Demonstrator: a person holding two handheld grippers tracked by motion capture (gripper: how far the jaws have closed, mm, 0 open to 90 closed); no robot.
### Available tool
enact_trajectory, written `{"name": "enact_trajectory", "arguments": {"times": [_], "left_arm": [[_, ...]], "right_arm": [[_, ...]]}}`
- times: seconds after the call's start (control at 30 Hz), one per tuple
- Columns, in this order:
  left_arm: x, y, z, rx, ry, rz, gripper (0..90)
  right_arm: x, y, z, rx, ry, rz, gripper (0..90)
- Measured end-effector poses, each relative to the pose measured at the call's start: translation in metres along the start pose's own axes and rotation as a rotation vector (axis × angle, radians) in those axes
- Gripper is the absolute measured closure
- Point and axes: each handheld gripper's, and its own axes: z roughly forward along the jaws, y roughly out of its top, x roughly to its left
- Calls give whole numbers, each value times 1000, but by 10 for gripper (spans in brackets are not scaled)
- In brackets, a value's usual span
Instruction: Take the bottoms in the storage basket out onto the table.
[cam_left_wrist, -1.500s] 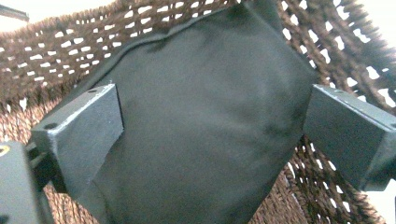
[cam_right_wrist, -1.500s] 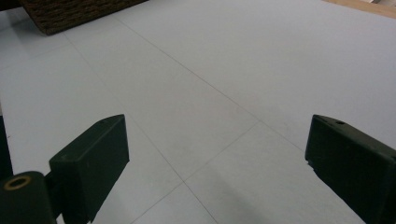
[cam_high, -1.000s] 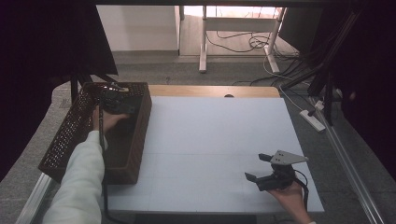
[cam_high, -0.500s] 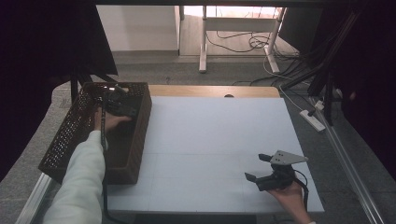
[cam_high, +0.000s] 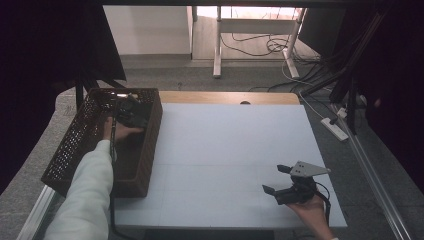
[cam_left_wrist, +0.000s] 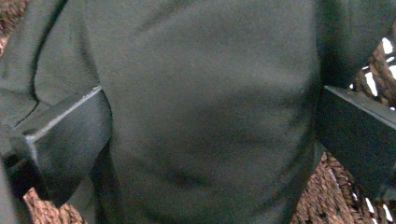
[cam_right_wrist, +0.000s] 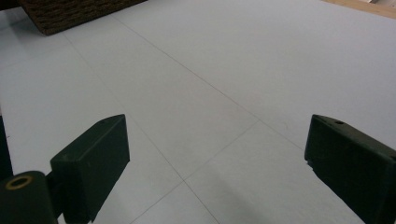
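The basket (cam_high: 75, 150) at the left edge of the tabletop (cam_high: 235, 145) was dark brown wicker, its weave an open lattice. The cloth (cam_left_wrist: 205, 107) lying in it was a plain dark grey-green, without any print. The tabletop was pale grey-white, crossed by thin faint lines, with a strip of light wood along its far edge. The left tongs (cam_high: 131, 112) were black. The right tongs (cam_high: 278, 181) near the right front corner were black too, topped by a light grey plate. The sleeve (cam_high: 85, 195) was white.
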Motion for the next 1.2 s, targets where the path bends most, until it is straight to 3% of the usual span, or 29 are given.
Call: {"name": "enact_trajectory", "arguments": {"times": [0.17, 0.3, 0.53, 0.8, 1.2], "left_arm": [[-2, -3, 3, -3, 7, 11, 35], [-1, -3, 1, -4, 21, 14, 123], [1, -3, -2, -19, 2, 36, 249], [9, -5, -7, -63, -58, -35, 423], [9, -3, -14, -77, -65, -29, 504]], "right_arm": [[0, 0, -1, 1, -4, -3, 65], [0, 0, -1, -1, -3, 1, 65], [0, 0, -1, 2, -4, -3, 65], [0, 0, -1, 4, -6, -4, 65], [0, 0, -1, 6, -8, -5, 65]]}}
